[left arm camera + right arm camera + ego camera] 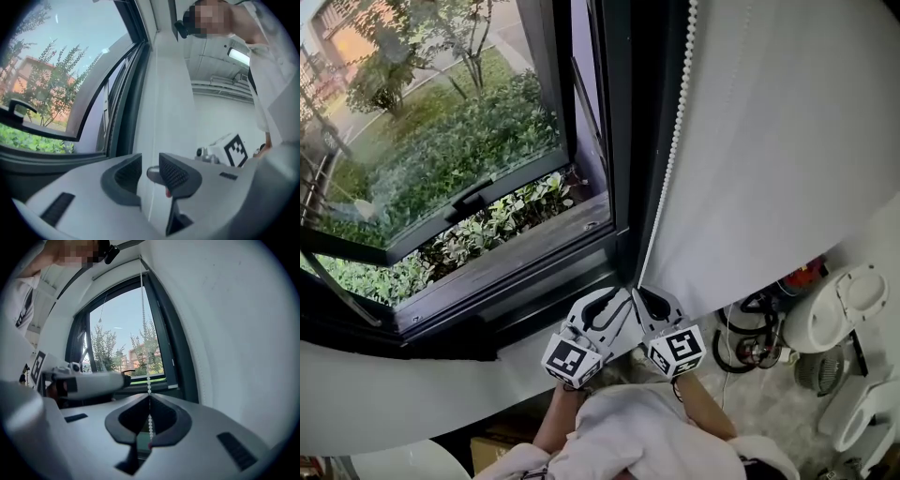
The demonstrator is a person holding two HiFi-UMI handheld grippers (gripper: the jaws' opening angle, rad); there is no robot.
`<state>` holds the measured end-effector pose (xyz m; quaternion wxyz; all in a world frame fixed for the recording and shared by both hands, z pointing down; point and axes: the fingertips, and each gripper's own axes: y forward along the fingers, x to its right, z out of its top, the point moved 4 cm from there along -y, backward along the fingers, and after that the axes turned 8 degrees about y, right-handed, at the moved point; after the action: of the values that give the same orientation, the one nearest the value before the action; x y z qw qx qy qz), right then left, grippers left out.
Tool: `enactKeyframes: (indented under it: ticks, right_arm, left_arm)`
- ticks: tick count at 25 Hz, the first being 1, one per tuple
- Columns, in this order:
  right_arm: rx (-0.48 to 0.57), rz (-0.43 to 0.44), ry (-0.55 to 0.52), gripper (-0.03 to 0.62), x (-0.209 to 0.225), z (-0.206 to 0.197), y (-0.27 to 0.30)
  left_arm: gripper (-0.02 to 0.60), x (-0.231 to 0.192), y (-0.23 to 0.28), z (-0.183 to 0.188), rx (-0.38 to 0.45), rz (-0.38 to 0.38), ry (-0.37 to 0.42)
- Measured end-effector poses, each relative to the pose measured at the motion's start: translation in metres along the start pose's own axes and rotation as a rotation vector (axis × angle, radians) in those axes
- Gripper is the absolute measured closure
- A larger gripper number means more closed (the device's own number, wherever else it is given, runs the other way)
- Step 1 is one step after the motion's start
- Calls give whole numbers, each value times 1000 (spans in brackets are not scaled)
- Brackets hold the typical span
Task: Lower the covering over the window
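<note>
Window (441,169) fills upper left of frame; blind (787,141) upper right, bead chain (675,141) running vertically down its left edge. Right gripper (652,302) clenched on chain, bottom centre. Left gripper (600,314) released, just beside it.

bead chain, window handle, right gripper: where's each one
bead chain (673,141), head view, mid-length of the strand
window handle (473,196), head view, middle of the black lever
right gripper (150,397), right gripper view, where its tips meet on the chain
</note>
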<state>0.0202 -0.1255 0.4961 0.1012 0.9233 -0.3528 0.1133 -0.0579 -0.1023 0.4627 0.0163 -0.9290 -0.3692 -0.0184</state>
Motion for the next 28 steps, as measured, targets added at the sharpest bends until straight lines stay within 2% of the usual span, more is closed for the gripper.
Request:
enactKeyframes:
  ticks: [7, 13, 15, 17, 21, 24, 28]
  right_arm:
    - [-30, 4, 5, 599, -2, -16, 0]
    - [-53, 7, 16, 599, -4, -28, -1]
    - [-56, 11, 16, 599, -7, -30, 0]
    - [-59, 14, 12, 599, -10, -30, -1]
    - [-65, 10, 3, 597, -10, -29, -1]
    - [-91, 2, -3, 597, -7, -36, 1]
    - [-125, -1, 9, 597, -6, -47, 2]
  left_arm:
    - [469, -3, 18, 64, 134, -13, 61]
    - [468, -6, 42, 94, 190, -22, 106]
    - [471, -7, 46, 99, 196, -18, 133]
    - [556, -5, 48, 102, 198, -11, 150]
    - [562, -2, 47, 101, 202, -2, 164]
    - [563, -2, 47, 93, 176, 7, 196]
    - [563, -4, 43, 81, 159, 22, 184]
